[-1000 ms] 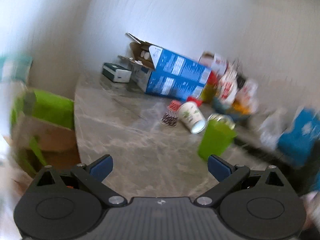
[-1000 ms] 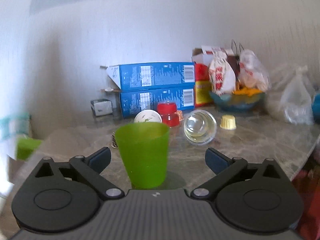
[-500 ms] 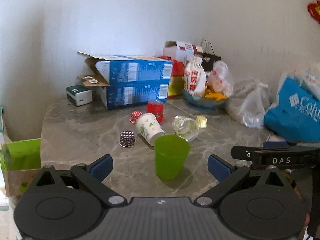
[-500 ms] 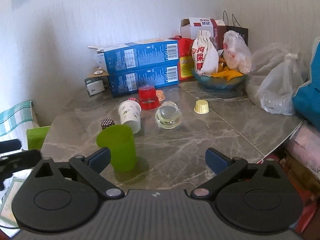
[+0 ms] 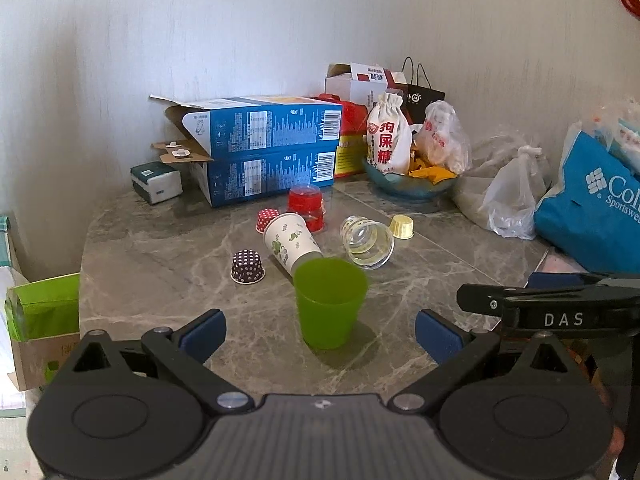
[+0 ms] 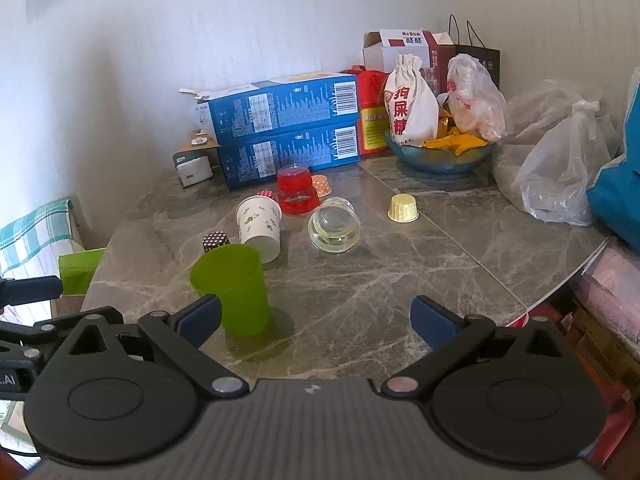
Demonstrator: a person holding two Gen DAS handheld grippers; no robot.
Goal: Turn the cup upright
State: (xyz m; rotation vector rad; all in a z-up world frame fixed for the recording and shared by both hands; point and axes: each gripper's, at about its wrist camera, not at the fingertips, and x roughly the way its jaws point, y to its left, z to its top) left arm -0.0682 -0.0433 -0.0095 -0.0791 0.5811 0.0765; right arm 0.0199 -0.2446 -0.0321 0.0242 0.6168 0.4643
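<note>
**Green cup upright, both grippers spread and empty**

Left gripper (image 5: pixel 318 330) fingers spread wide, nothing between them, held back from the bench (image 5: pixel 168 256). Right gripper (image 6: pixel 315 320) same: fingers apart, empty; its left finger (image 6: pixel 200 317) overlaps the cup's base in view, contact unclear. Green cup (image 5: pixel 330 302) stands upright, mouth up, near bench front edge, at 12 o'clock from the left gripper, 11 o'clock from the right gripper. Just behind it, paper cup (image 5: pixel 291 241) on its side, mouth toward the green cup. Dotted cupcake liner (image 5: pixel 247 266) at 10 o'clock of the green cup. Clear glass (image 5: pixel 366 242) on its side at 1 o'clock. Farther: red cup (image 5: pixel 306 206) inverted, yellow liner (image 5: pixel 402 227). Back against wall: stacked blue boxes (image 5: pixel 264 148), bowl (image 5: pixel 408 186).
</note>
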